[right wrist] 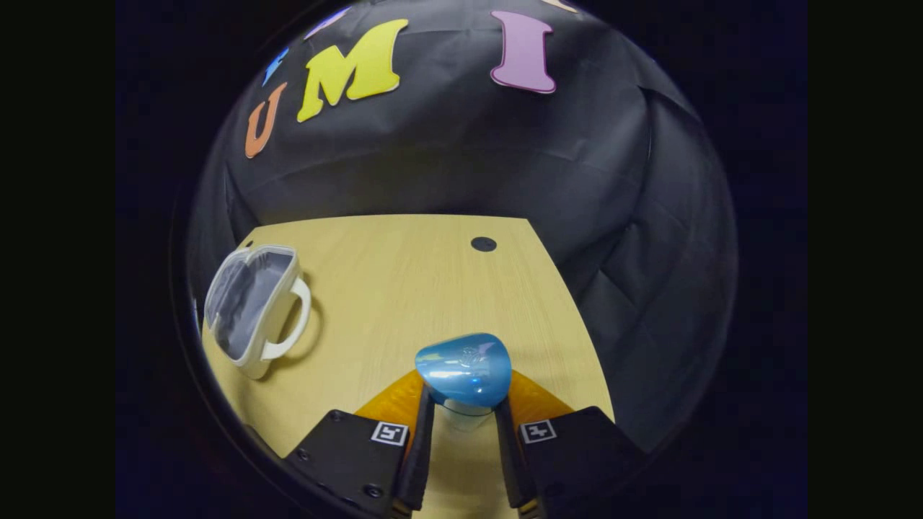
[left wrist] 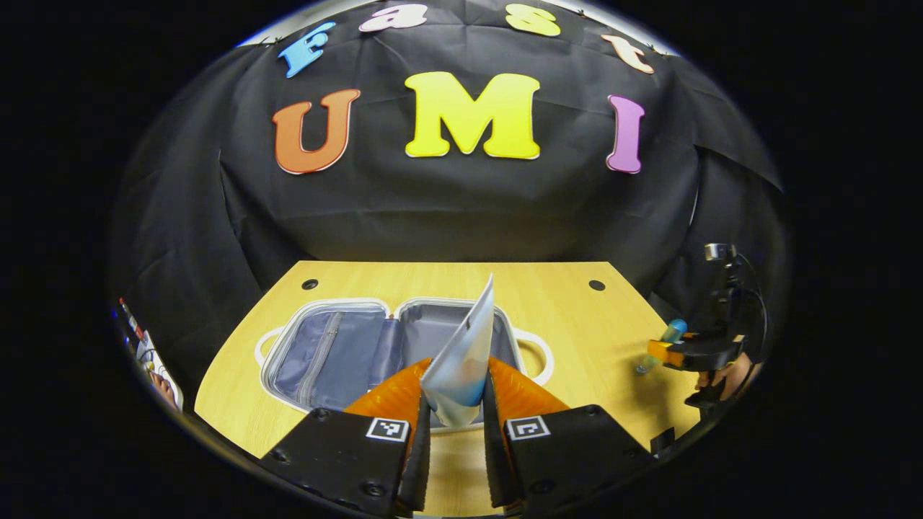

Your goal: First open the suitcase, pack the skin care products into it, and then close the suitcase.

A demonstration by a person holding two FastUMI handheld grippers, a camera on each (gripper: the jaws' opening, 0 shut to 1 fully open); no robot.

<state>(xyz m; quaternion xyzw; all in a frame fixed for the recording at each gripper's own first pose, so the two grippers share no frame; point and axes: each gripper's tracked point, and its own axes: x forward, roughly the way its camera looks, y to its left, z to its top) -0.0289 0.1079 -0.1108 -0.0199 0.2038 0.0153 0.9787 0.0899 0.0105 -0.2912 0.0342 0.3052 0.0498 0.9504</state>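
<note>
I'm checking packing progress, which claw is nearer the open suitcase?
Left. The left claw holds a tube just over the suitcase; the right claw, gripping a blue bottle, is off to the suitcase's side.

Open suitcase on wooden table

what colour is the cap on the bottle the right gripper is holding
Glossy light blue cap, gripped by the right gripper; the right gripper view shows it best.
</note>
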